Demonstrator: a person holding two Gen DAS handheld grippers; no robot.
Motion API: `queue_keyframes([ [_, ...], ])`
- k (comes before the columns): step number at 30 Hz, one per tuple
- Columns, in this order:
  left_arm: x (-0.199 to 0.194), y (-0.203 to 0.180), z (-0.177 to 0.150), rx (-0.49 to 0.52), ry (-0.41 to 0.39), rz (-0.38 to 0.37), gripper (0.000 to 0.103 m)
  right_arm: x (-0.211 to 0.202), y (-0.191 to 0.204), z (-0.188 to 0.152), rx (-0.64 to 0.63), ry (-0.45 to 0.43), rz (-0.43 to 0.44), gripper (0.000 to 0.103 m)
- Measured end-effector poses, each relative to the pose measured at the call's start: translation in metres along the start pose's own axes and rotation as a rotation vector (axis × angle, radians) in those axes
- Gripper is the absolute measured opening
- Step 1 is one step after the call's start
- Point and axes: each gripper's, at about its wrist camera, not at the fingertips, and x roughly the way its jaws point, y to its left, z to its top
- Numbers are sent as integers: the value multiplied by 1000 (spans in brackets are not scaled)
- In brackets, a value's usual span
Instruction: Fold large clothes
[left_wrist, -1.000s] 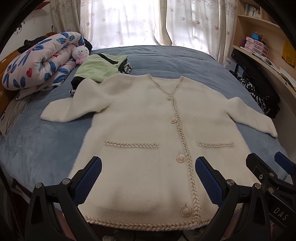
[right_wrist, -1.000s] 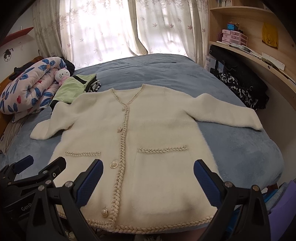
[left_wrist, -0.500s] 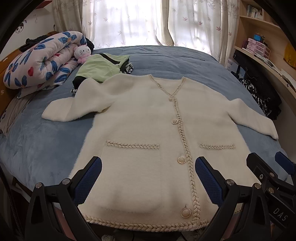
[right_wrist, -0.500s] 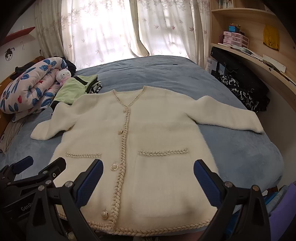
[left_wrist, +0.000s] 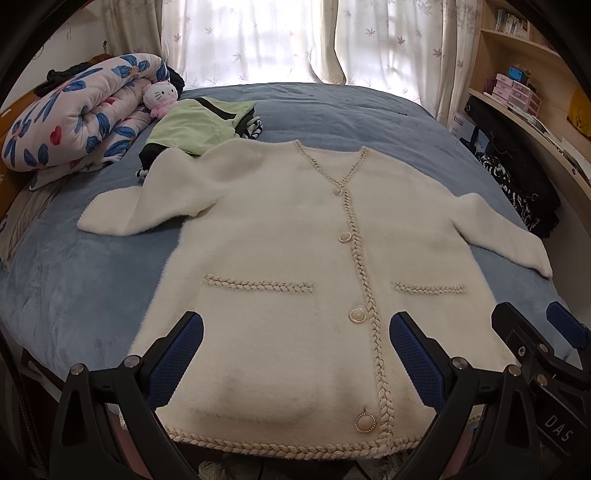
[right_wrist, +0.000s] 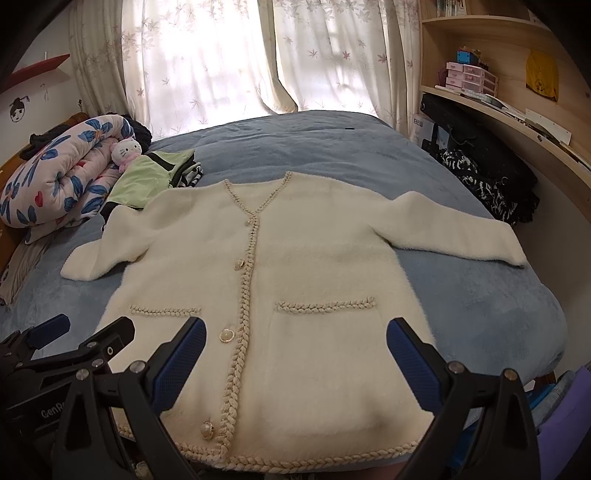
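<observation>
2 grippers hover over the hem of the cream cardigan (left_wrist: 295, 266), which lies flat and buttoned, front up, on the blue bed (left_wrist: 66, 295), sleeves spread to both sides. The left gripper (left_wrist: 295, 354) and the right gripper (right_wrist: 295, 354) each stand spread wide, grasping nothing. Beyond the cardigan's collar lie a green garment (left_wrist: 195, 125) and a floral quilt (left_wrist: 74, 110).

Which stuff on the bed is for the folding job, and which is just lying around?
For the job:
cream cardigan, spread flat and buttoned
left gripper, open, above the hem
right gripper, open, above the hem

Just lying around:
flowered quilt, rolled up
kitty plush
green garment, folded
black clothes beside the bed
pink drawers on the shelf
</observation>
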Motion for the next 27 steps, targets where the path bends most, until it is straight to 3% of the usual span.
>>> queue_keyframes([
  [27,13,-8,3,17,36,9,100,11,-6,4,18,17,11,99],
])
